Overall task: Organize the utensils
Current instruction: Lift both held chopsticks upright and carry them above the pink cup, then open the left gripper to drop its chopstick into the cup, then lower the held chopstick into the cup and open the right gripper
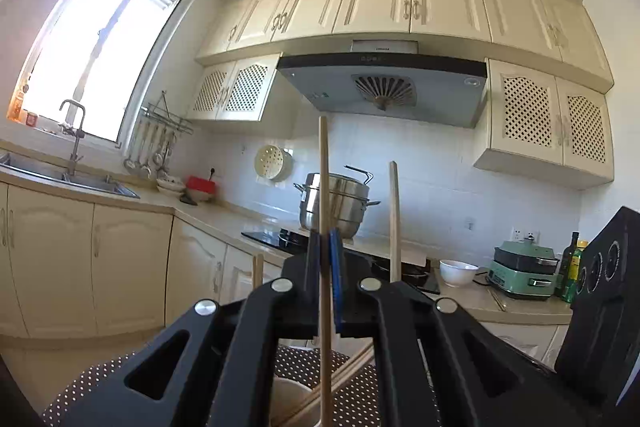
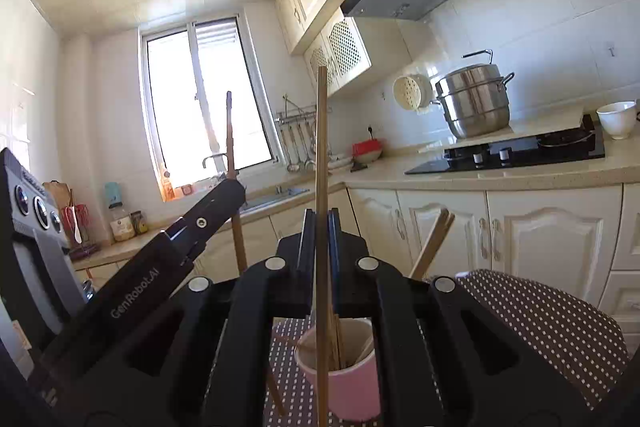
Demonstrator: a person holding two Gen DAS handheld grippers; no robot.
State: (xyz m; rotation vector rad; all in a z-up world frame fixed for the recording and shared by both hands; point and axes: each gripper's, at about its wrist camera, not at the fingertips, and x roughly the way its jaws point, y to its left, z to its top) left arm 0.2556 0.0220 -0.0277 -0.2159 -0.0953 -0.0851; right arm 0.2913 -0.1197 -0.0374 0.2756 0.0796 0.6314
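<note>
My left gripper (image 1: 325, 251) is shut on a pale wooden chopstick (image 1: 324, 179) that stands upright between its blue pads. My right gripper (image 2: 321, 227) is likewise shut on an upright chopstick (image 2: 322, 147). Below it, a pink cup (image 2: 348, 383) holds several chopsticks on a dotted brown cloth (image 2: 540, 327). In the right wrist view the left gripper (image 2: 232, 187) reaches in from the left with its chopstick (image 2: 229, 131). A second chopstick (image 1: 395, 219) rises to the right in the left wrist view, its lower end hidden. The right gripper's body (image 1: 604, 287) shows at that view's right edge.
A counter runs around the kitchen with a sink (image 1: 80, 179), a black hob (image 2: 520, 151) bearing a steel steamer pot (image 2: 472, 103), a white bowl (image 1: 458, 271), a green cooker (image 1: 524, 273) and bottles (image 1: 572, 263). More chopsticks (image 2: 432, 247) lean beside the cloth.
</note>
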